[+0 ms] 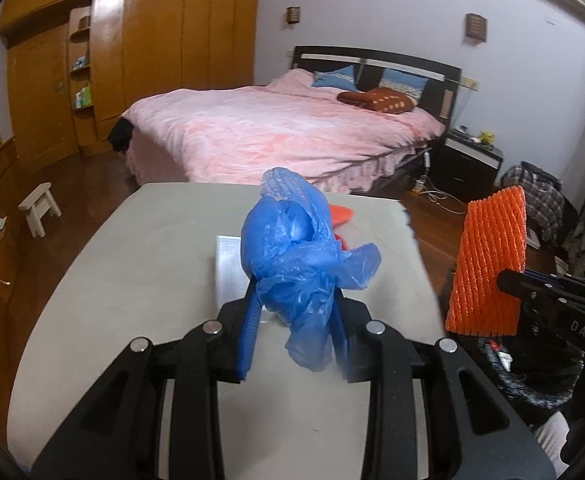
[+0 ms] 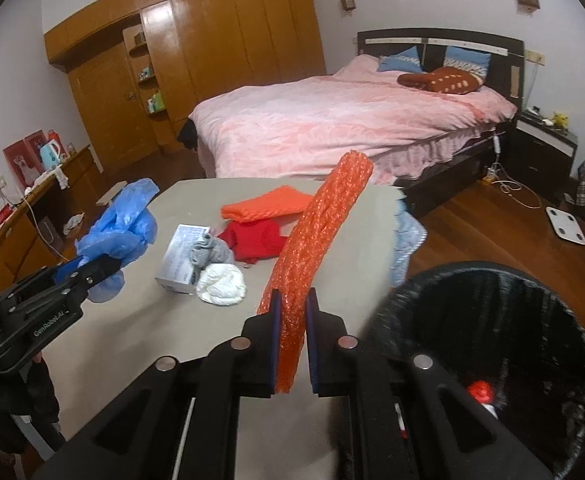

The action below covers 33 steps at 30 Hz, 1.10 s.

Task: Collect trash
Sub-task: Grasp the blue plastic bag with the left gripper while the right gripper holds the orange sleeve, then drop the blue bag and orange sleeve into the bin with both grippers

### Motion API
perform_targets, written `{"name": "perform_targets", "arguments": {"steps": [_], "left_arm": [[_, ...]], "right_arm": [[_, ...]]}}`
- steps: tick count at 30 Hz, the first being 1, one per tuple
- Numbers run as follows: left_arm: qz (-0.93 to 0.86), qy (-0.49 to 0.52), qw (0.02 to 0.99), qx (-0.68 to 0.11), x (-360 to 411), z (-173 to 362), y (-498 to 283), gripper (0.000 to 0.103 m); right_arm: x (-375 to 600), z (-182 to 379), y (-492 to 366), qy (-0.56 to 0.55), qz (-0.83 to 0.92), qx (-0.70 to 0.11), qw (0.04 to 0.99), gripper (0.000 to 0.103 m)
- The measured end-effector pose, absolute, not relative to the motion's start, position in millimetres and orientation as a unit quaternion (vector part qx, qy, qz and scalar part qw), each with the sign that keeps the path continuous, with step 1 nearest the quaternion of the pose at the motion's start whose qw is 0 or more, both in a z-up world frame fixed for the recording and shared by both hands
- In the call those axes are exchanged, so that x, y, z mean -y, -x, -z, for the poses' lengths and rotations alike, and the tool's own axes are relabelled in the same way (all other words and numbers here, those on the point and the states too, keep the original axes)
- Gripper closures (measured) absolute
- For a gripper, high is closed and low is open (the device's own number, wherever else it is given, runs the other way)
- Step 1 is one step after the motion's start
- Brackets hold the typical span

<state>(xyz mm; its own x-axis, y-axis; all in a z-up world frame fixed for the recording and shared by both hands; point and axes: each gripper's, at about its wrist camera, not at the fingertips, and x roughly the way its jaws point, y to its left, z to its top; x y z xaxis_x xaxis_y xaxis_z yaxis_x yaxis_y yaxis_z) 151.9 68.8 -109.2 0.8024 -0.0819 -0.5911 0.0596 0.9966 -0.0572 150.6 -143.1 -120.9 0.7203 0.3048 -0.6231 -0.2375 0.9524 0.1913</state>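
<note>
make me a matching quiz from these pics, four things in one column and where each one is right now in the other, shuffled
Things:
1. blue plastic bag
2. orange foam net
3. white crumpled wad
4. trash bin

Places:
A. on the table, beside the grey box
B. on the floor by the table's corner
C. pinched in the left gripper
D. pinched in the right gripper

Pairs: 1-C, 2-D, 3-A, 4-B

Both wrist views toward bed (image 1: pixel 284 128)
</note>
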Motion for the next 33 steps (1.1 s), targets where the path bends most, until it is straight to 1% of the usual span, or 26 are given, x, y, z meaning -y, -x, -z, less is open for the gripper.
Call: {"name": "perform_targets", "arguments": {"steps": [8,20,27,33], "left_arm": [[0.081,0.011,0.948,-0.309,-26,108,-138,0.072],[0.147,-0.008,0.941,-0.305,38,107,-136,0.072],[0.199,-0.028,0.931,-0.303,88,111,-142,0.072],[0.244,-0.046,0.919,-0.307,133,125,-151,0.072]], "right_arm": [[186,120,-126,-0.056,-0.107,-0.343,0.931,0.091],[245,119,-101,-0.076,-0.046,-0.335,0.938,0.091],[281,130,-91,-0.086,-0.006,-0.343,0.935,0.091],[309,144,-88,-0.094,0.024,-0.355,0.930,0.091]]}}
